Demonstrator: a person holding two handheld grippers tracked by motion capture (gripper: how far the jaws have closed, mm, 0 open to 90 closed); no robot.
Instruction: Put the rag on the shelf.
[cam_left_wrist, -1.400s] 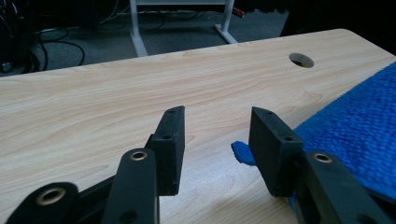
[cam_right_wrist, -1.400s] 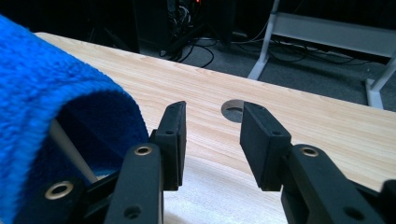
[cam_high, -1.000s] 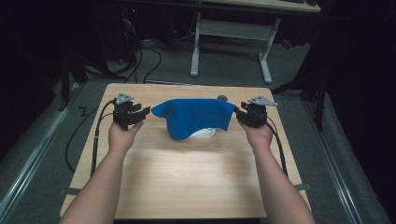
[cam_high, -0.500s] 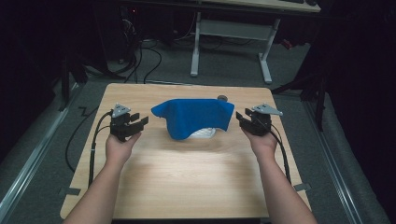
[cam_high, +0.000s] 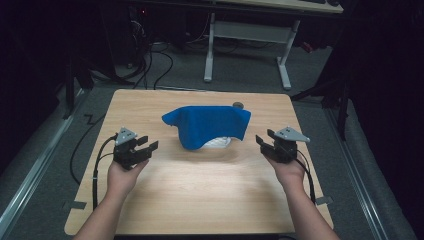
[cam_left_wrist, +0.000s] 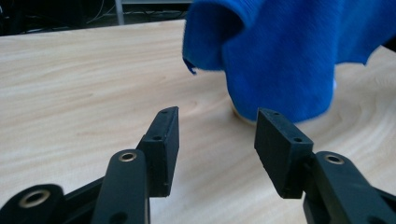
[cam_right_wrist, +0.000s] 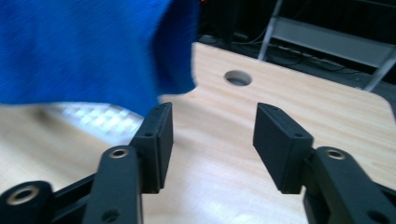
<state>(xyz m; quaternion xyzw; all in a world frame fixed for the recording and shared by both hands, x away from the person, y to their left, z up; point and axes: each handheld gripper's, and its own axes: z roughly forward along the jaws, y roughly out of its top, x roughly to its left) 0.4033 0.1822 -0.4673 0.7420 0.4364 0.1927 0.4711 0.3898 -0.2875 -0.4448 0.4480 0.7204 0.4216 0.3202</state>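
A blue cloth (cam_high: 207, 122) lies draped over a white, lattice-patterned object (cam_high: 220, 142) at the middle of the wooden table (cam_high: 200, 200). My left gripper (cam_high: 148, 142) hovers to the cloth's left, apart from it. Its jaws are open, have just been opening, and hold nothing. My right gripper (cam_high: 265, 136) is off the cloth's right side, its jaws also open, just widened and empty. In the left gripper view the left gripper (cam_left_wrist: 217, 114) faces the cloth (cam_left_wrist: 280, 51). In the right gripper view the right gripper (cam_right_wrist: 215, 107) points past the cloth's (cam_right_wrist: 84, 46) edge, with the white object (cam_right_wrist: 98, 116) showing below.
A round hole (cam_high: 238, 105) sits in the tabletop behind the cloth, and appears again as the hole (cam_right_wrist: 238, 78) ahead of the right jaws. A white desk frame (cam_high: 250, 35) and cables stand on the floor beyond the table. Bare wood lies between the cloth and the near edge.
Both grippers have drawn back from the cloth's sides, outward and toward the person, and their jaws stand wider. The cloth stays draped in place.
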